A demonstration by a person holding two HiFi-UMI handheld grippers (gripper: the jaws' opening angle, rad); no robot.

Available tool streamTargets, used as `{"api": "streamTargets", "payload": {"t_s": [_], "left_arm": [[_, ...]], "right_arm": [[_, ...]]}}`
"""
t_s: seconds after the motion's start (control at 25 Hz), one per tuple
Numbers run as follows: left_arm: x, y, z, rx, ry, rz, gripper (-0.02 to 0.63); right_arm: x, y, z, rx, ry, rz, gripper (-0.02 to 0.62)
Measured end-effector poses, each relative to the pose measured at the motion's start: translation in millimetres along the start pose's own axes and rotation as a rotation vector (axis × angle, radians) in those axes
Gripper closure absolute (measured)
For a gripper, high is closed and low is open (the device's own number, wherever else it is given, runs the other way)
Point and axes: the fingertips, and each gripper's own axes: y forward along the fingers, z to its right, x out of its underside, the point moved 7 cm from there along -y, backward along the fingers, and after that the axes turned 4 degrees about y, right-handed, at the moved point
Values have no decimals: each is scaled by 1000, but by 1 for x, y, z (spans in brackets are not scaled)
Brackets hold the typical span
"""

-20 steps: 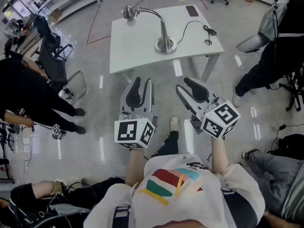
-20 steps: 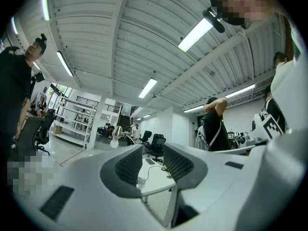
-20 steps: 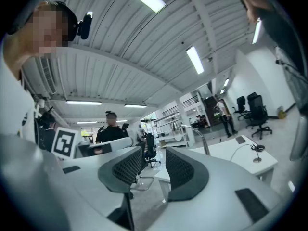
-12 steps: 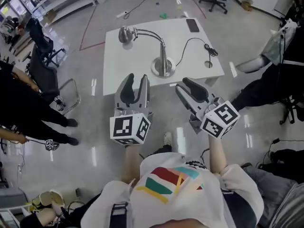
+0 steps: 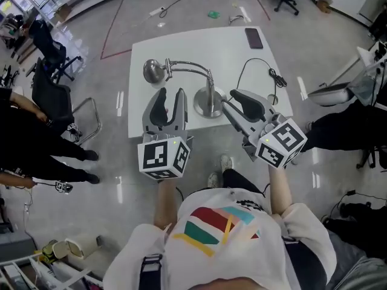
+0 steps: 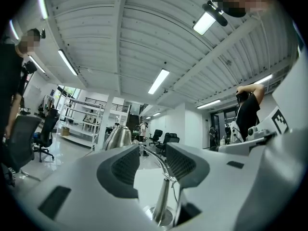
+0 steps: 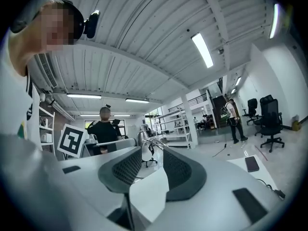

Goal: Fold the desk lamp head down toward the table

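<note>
The left gripper (image 5: 170, 95) and the right gripper (image 5: 231, 98) are hovering level at the near edge of the white tabletop (image 5: 199, 44). Each has its jaws spread wide, with nothing between the pads. The silver gooseneck desk lamp (image 5: 210, 80) is standing just ahead, its upright post (image 5: 210, 95) between the two grippers. Its neck (image 5: 187, 67) is arching crosswise toward the left and ending in the bell-shaped lamp head (image 5: 154, 71). That head is lying ahead of the left gripper and slightly to its left, so the left one is nearer. The right gripper is sitting just beside the round base (image 5: 202, 107). The head is probably beyond the jaws' reach, though depth is hard to judge here.
</note>
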Motion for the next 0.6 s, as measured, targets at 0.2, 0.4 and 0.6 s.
{"api": "streamTargets", "payload": {"t_s": [0.2,0.4,0.6], "left_arm": [[-2,33,-1,-68,33,0,407],[2,48,-2,-131,51,0,407],[6,48,-3,-242,122,-45,408]], "right_arm": [[-18,34,36,-123,-45,-41,454],[-29,61,61,-241,-85,-84,456],[-24,82,72,-360,-143,-152,456]]}}
